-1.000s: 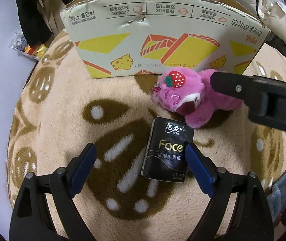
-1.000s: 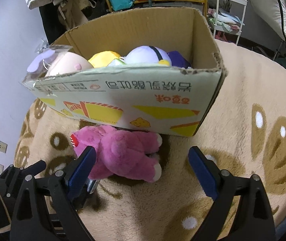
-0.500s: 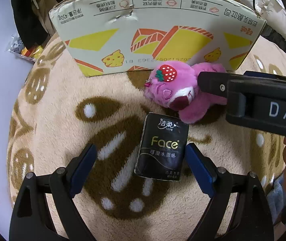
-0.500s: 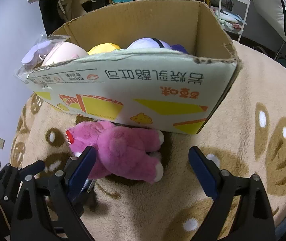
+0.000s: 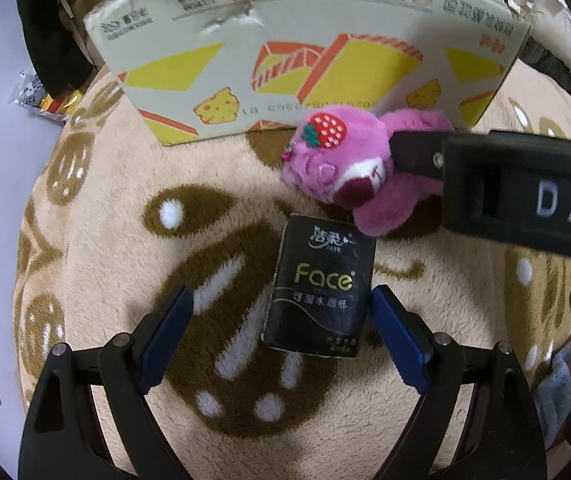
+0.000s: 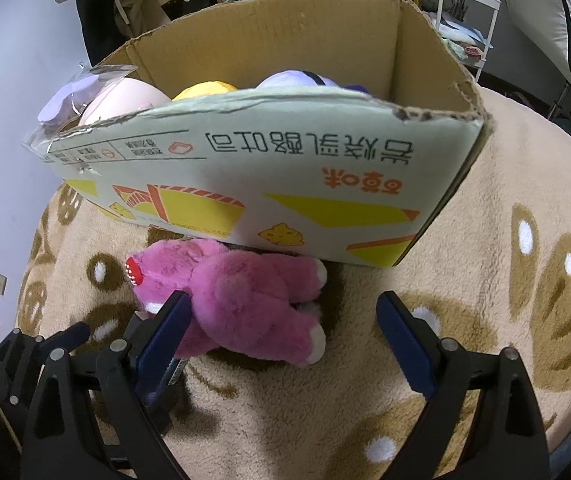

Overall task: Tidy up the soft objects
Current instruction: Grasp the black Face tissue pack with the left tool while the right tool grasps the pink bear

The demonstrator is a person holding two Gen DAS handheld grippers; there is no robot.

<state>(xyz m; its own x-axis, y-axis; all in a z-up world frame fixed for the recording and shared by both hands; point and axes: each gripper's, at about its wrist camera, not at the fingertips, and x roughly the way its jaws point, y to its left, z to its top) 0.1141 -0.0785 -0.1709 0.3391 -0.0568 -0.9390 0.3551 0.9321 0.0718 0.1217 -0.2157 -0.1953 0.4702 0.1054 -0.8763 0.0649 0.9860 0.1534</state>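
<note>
Left gripper (image 5: pixel 281 316): jaws wide, pointing steeply down over a black plastic tissue pack with "Face" lettering (image 5: pixel 319 290). The pack lies flat on the beige plush rug with brown patterns (image 5: pixel 105 240), between the blue pads; right pad just beside its edge, left pad well apart. No grip.

Right gripper (image 6: pixel 285 330): jaws wide, nothing clamped. Pink plush bear (image 6: pixel 241 300) lies on its side on the rug, against the base of the printed cardboard box (image 6: pixel 285 184); left pad sits in front of the bear's back, can't tell whether it touches.

Left wrist only: bear's face, with a red strawberry patch on its head; the full tissue pack; the right gripper's black body crossing in from the right over the bear. Box shows only its outer wall here.

Right wrist only: the box interior, open top, with soft toys inside: a pale pink one (image 6: pixel 125 100), a yellow one (image 6: pixel 205 90), a lilac one (image 6: pixel 293 78). Tissue pack almost hidden behind the left pad. Left gripper's finger visible at lower left.
</note>
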